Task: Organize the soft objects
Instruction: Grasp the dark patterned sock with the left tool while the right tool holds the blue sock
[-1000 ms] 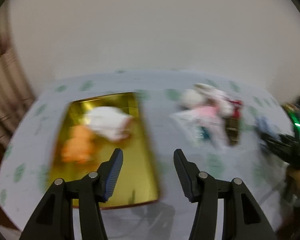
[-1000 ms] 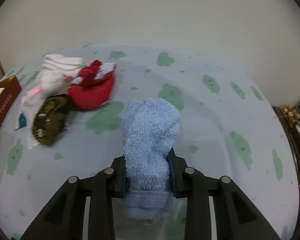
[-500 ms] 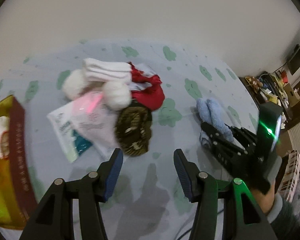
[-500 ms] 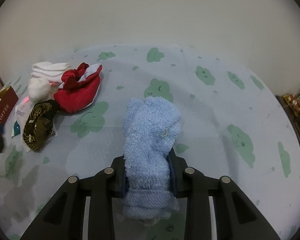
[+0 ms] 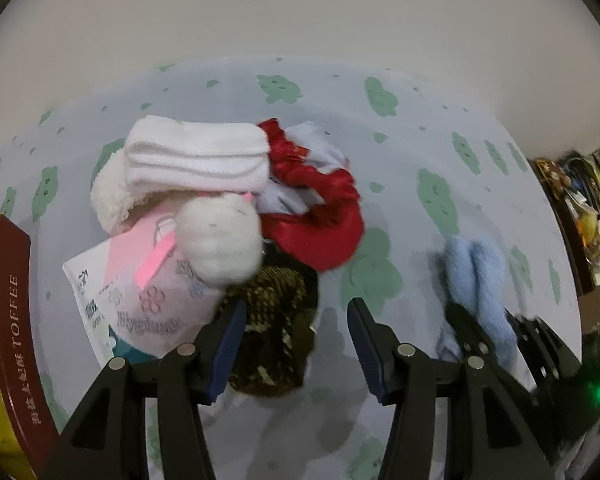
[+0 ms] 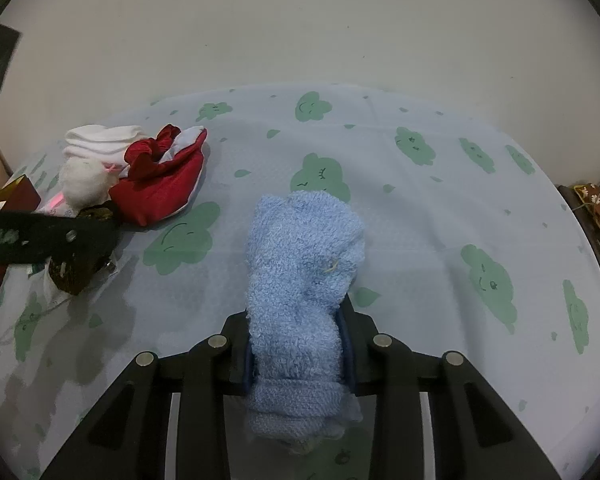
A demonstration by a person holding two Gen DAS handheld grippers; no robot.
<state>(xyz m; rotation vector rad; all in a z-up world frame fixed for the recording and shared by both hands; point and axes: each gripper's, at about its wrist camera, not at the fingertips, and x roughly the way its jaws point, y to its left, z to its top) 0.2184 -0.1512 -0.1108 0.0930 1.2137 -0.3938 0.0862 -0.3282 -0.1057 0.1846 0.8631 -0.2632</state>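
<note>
- Soft things sit heaped in the left half of the left wrist view: a folded white sock [image 5: 198, 160], a fluffy white pompom [image 5: 220, 240], a red satin pouch [image 5: 320, 236] and a dark olive patterned scrunchie [image 5: 272, 320], all on a pale tablecloth printed with green clouds [image 5: 500, 184].
- Left gripper [image 5: 296, 344] hangs right over that scrunchie, jaws about half open and empty, one blue pad at its left edge, the other out over bare cloth.
- Right gripper [image 6: 298, 344], low in its own view, is clamped on a fluffy light-blue sock [image 6: 304, 256]; the jaws have just eased a touch, yet the pads press the sock.
- Maroon toffee tin [image 5: 12, 320] with a gold lining shows at the left edge.
- Looks like the pick-up step for the scrunchie.
- Next call: drop lower, centre both pads around it, squeeze, then carry it to the tin.
</note>
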